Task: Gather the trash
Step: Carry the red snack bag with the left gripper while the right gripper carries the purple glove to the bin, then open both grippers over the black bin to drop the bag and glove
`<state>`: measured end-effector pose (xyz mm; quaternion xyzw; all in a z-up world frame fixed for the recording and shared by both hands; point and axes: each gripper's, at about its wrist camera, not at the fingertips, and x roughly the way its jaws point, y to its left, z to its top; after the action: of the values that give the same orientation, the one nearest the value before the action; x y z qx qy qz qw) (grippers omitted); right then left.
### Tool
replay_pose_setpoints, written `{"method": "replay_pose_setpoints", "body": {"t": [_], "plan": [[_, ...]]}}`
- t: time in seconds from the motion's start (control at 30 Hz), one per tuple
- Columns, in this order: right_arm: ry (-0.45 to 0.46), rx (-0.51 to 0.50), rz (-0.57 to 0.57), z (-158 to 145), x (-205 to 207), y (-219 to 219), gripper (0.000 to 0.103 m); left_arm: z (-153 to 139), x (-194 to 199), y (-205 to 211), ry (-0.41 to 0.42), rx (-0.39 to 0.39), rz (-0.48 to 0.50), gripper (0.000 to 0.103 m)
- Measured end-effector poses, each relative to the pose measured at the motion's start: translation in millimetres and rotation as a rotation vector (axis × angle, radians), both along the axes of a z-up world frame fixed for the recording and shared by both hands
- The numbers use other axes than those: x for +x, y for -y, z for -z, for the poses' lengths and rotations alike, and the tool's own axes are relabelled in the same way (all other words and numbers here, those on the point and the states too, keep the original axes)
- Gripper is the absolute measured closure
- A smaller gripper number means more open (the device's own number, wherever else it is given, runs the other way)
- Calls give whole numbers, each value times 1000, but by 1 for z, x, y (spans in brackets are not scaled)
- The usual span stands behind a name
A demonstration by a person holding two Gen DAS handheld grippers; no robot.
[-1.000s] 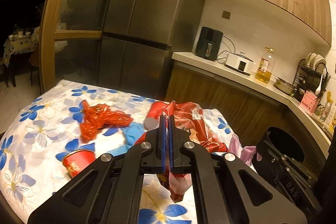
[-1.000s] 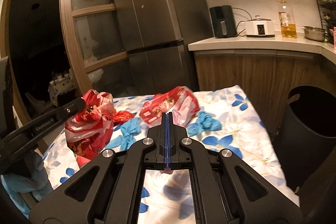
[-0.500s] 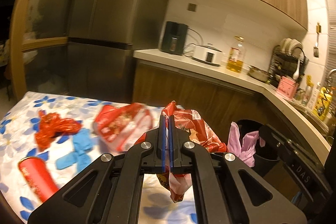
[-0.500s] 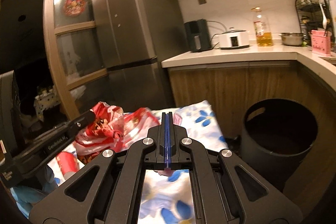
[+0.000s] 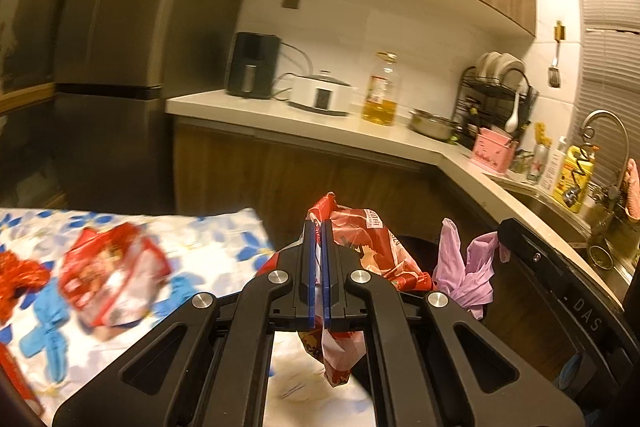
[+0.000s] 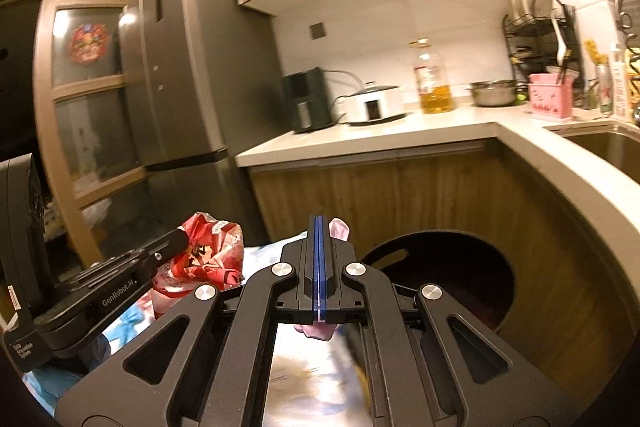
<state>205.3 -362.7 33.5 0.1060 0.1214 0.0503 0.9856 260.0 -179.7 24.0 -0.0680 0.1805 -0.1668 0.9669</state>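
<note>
My left gripper [image 5: 318, 227] is shut on a crumpled red and white snack bag [image 5: 372, 247] and holds it in the air beyond the table's right end. The bag also shows in the right wrist view [image 6: 208, 255]. My right gripper [image 6: 319, 223] is shut on a thin pink plastic scrap [image 6: 339, 229], seen from the left wrist as a pink bag [image 5: 466, 279]. A black round bin [image 6: 452, 279] stands on the floor just ahead of the right gripper, against the wooden cabinets.
The flowered table [image 5: 208, 239] holds another red snack bag [image 5: 108, 279], a red crumpled wrapper [image 5: 16, 283] and blue scraps [image 5: 48, 323]. A counter [image 6: 400, 139] with appliances, oil bottle and dish rack runs behind; the fridge [image 6: 188, 75] stands at left.
Both grippers have swung right, away from the table and toward the black bin, each still holding its piece. The bin now looms larger in the right wrist view.
</note>
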Motion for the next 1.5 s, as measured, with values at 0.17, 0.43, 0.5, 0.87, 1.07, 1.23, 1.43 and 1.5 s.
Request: {"method": "replay_pose_setpoints", "body": {"t": [0.17, 0.43, 0.5, 0.87, 1.07, 1.23, 1.43, 1.5], "plan": [[-5, 3, 49, 0, 8, 26, 103, -1, 16, 37, 3, 12, 66, 101], [-34, 33, 95, 8, 23, 58, 103, 5, 36, 79, -11, 16, 144, 101], [-40, 40, 101, 10, 25, 63, 103, 9, 41, 87, -19, 19, 161, 101], [-63, 72, 121, 18, 40, 86, 103, 20, 54, 118, -12, 59, 201, 101], [-81, 83, 131, 22, 48, 91, 102, 25, 60, 127, -21, 78, 205, 100], [-95, 102, 137, 25, 53, 97, 100, 30, 64, 133, -30, 99, 218, 98], [-99, 130, 170, 27, 52, 108, 63, 35, 66, 134, -37, 111, 209, 61], [-99, 132, 180, 28, 49, 109, 57, 36, 66, 132, -32, 112, 192, 48]]}}
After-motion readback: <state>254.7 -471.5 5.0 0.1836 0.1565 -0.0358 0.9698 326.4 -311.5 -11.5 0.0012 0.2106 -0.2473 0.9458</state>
